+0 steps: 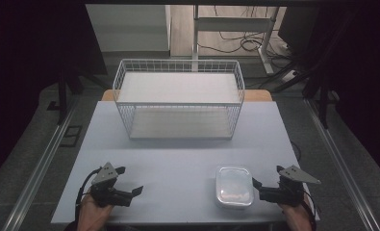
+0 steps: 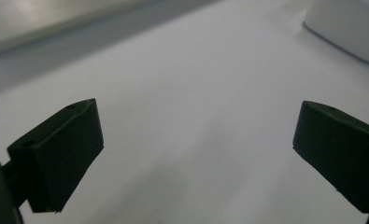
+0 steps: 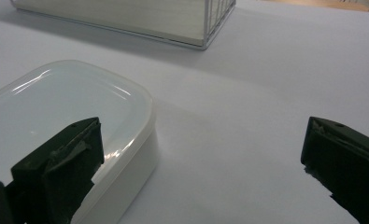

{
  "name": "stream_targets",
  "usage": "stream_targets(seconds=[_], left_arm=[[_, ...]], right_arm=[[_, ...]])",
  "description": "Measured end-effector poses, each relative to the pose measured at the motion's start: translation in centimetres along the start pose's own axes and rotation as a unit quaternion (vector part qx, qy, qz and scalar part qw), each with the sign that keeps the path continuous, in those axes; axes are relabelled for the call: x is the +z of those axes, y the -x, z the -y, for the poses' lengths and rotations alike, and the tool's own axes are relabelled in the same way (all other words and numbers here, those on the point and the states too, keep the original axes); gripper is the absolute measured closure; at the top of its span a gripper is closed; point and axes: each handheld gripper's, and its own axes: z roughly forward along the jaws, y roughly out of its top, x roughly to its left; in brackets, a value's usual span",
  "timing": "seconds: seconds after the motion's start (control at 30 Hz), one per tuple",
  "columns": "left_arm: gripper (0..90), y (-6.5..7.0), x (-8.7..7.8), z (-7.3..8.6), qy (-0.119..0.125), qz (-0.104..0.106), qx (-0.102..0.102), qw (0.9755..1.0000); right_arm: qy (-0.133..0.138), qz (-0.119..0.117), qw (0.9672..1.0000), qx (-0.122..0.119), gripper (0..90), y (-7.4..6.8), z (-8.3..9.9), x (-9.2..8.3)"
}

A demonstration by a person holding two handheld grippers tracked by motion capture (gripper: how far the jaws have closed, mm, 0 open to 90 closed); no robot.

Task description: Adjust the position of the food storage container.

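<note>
Right now nothing looks started: the lidded plastic container (image 1: 234,186) sits on the table (image 1: 178,159) near the right gripper (image 1: 259,188), well short of the wire basket (image 1: 178,98). Both grippers, left gripper (image 1: 132,184) included, gape empty.

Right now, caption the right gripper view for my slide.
Open right gripper beside a lidded white container, wire basket behind, on a white table.

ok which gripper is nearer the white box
Right. The right gripper sits just beside the white box, jaws open; the left gripper is well off to its left.
</note>
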Motion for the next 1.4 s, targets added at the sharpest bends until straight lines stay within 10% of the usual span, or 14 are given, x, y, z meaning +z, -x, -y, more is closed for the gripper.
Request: stream_targets(seconds=[0.4,0.73,1.13,1.4], left_arm=[[0.4,-0.2,0.1,0.3,0.004,-0.018,0.008,0.9998],[2.4,0.1,0.0,0.2,0.003,-0.013,0.011,0.9998],[4.5,0.3,-0.3,0.1,0.004,-0.003,0.006,1.0000],[5.2,0.5,-0.1,0.0,-0.001,-0.007,0.013,0.9999]], right_arm=[[0.003,0.035,0.9991,0.025,0.0,0.4,-0.3,-0.2],[-0.021,0.005,0.9995,0.022,0.0,0.1,-0.7,-0.6],[-0.079,-0.013,0.9964,0.026,86.6,-0.6,-1.1,-0.8],[-0.101,-0.031,0.9944,0.004,89.3,-1.6,-1.5,0.8]])
